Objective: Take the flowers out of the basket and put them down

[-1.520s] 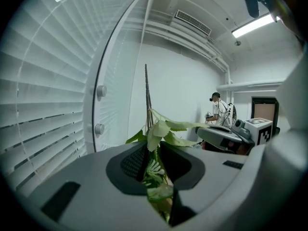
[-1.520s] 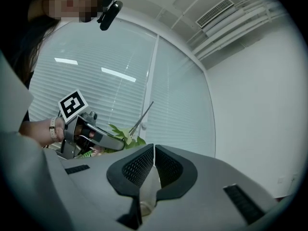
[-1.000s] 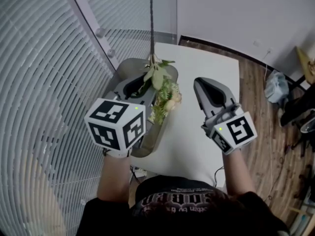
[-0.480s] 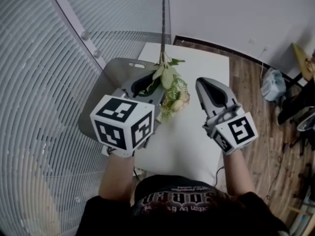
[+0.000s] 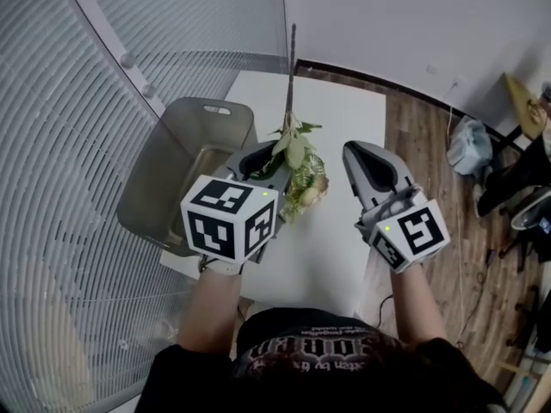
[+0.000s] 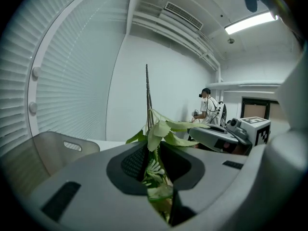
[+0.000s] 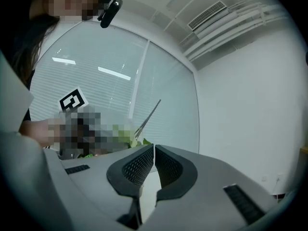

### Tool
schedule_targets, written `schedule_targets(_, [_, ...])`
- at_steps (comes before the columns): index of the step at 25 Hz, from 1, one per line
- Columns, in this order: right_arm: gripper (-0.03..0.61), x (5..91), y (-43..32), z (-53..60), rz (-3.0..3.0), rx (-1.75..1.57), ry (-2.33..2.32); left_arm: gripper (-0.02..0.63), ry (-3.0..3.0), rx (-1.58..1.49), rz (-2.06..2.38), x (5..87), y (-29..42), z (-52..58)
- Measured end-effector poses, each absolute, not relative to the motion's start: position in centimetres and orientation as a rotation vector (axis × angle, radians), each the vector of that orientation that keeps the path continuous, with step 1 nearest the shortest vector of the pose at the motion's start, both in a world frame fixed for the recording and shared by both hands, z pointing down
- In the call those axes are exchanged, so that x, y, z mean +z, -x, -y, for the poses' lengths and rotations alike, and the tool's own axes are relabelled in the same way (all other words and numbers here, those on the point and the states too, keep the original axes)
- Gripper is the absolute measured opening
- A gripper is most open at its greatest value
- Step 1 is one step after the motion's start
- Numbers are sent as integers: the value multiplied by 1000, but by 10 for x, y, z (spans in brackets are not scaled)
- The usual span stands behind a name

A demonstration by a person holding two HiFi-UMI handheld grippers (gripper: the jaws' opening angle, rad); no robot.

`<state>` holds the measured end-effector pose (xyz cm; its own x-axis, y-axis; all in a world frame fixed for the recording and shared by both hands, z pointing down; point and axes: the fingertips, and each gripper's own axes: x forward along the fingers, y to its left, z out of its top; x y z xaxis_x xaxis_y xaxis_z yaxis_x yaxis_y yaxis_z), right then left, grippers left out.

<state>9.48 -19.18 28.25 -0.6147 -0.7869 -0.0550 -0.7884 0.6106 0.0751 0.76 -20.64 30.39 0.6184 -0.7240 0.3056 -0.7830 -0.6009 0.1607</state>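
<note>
My left tongs [image 5: 263, 153] pinch the flowers [image 5: 303, 177], clear of the basket [image 5: 159, 175], over the bench [image 5: 336, 239]; right tongs [image 5: 372, 163] pressed together, empty. Next, I judge: lower and release.

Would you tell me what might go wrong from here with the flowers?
The left gripper pinches the flowers through their leaves, so they might slip or crush. The long stem points at the far edge of the table and may overhang it when laid down. The basket stands close by the gripper and could be nudged.
</note>
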Motion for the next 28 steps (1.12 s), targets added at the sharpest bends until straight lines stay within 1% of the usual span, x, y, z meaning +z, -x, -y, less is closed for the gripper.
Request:
schedule_targets(5, [29, 288, -106, 189, -2822, 122, 1361, 74, -2547, 285, 1211, 325, -23, 205])
schedule_targets(13, [29, 295, -114, 184, -2836, 112, 1339, 74, -2482, 359, 1222, 378, -32, 196])
schedule_targets(28, [29, 302, -115, 185, -2839, 108, 1357, 74, -2345, 597, 1160, 501, -26, 181])
